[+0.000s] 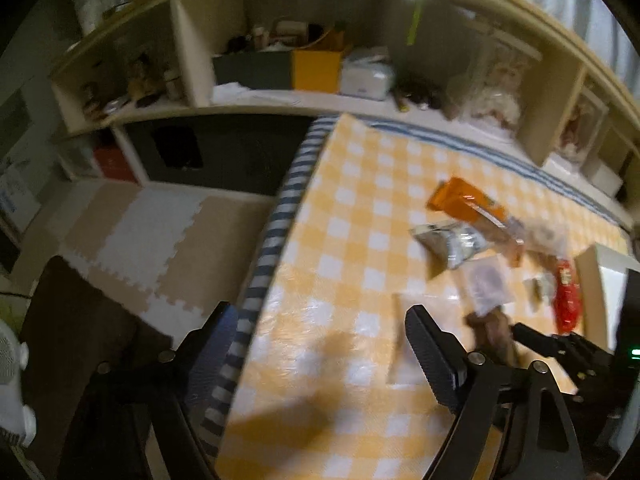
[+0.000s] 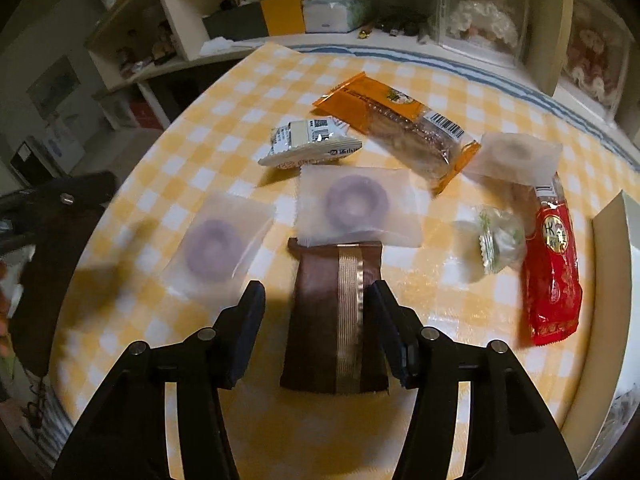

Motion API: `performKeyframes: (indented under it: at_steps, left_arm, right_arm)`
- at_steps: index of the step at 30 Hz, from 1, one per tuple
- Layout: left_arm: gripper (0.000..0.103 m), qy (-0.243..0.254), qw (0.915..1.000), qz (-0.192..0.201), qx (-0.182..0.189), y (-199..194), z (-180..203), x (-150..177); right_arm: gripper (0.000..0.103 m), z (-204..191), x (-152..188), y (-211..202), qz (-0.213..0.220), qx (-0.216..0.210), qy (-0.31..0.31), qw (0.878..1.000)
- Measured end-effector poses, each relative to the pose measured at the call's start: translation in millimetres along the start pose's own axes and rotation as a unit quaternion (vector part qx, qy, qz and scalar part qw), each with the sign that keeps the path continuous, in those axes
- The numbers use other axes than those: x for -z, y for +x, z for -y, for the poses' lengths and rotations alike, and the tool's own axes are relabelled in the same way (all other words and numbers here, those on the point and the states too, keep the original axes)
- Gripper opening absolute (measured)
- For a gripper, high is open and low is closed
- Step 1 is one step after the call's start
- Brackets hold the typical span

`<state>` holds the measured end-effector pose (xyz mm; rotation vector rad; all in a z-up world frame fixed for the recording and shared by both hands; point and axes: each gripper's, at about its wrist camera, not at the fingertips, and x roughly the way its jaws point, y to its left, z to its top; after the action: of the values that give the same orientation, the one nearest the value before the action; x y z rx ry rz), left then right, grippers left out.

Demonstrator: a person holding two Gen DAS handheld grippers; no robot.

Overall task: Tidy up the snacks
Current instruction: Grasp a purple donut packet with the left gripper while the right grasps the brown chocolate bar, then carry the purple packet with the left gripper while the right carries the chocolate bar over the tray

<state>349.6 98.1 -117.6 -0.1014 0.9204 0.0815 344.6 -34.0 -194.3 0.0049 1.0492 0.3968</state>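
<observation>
While the brown packet (image 2: 334, 316) lies lengthwise between the parted right gripper (image 2: 316, 308) jaws, untouched, the left gripper (image 1: 320, 344) gapes empty.

Left gripper (image 1: 320, 312): matt black all over. Ends in two flat, slab-like fingers (image 1: 436, 360), finely textured on the inner face and toothed along one edge. Carries each finger on a pair of straight black links that spread apart toward the camera. Pins those links with round silver screws (image 1: 165, 356), two to a side.

Right gripper (image 2: 317, 286): same black build, same paired links and silver pivot screws (image 2: 206, 334). Has thick pads (image 2: 248, 332) with rounded tips and a faint bluish sheen. Seen from the left wrist view, shows a blocky black body dotted with small bolt holes, with a tiny green light (image 1: 634, 354) glowing beside it.
</observation>
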Motion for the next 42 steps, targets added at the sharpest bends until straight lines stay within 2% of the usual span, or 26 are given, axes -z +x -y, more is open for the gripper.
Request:
performKeyframes:
  at_steps: [2, 5, 9, 11, 18, 23, 25, 28, 36, 42]
  left_arm:
    - [0.085, 0.004, 0.9994, -0.008, 0.032, 1.2, 5.6, 2.3]
    - [0.084, 0.011, 0.9977, -0.025, 0.062, 8.1, 11.0, 4.3]
    - [0.078, 0.038, 0.9944, -0.050, 0.085, 24.4, 26.6, 7.3]
    - [0.078, 0.049, 0.9930, -0.060, 0.089, 32.6, 33.0, 9.0]
    - [0.076, 0.066, 0.9913, -0.090, 0.070, 65.9, 53.0, 15.2]
    - [0.074, 0.060, 0.9930, -0.088, 0.051, 76.5, 63.1, 14.7]
    - [0.070, 0.060, 0.9937, -0.086, 0.040, 76.5, 66.1, 16.6]
    - [0.049, 0.066, 0.9945, -0.079, 0.020, 75.4, 70.8, 20.0]
    - [0.047, 0.042, 0.9943, -0.088, 0.043, 58.7, 62.1, 22.5]
    - [0.047, 0.023, 0.9956, -0.063, 0.065, 21.2, 55.5, 18.5]
  right_arm:
    - [0.059, -0.9, 0.3, 1.7, 0.002, 0.006, -0.001, 1.000]
    - [0.059, -1.0, 3.7, 5.0, -0.001, 0.018, -0.004, 1.000]
    - [0.047, 5.1, 9.7, 5.6, -0.003, 0.019, 0.001, 1.000]
    - [0.044, 7.2, 11.9, 3.4, -0.004, 0.018, 0.003, 1.000]
    - [0.042, 9.2, 24.1, -3.3, -0.002, 0.013, 0.003, 1.000]
    - [0.042, 9.4, 34.0, -8.0, 0.000, 0.013, 0.006, 1.000]
    - [0.042, 9.0, 37.5, -9.8, 0.001, 0.013, 0.010, 1.000]
    - [0.042, 9.1, 42.0, -12.7, 0.001, 0.013, 0.019, 1.000]
    - [0.041, 12.0, 45.9, -21.8, -0.016, -0.002, 0.035, 0.999]
    - [0.041, 17.9, 43.5, -43.2, -0.004, 0.001, 0.042, 0.999]
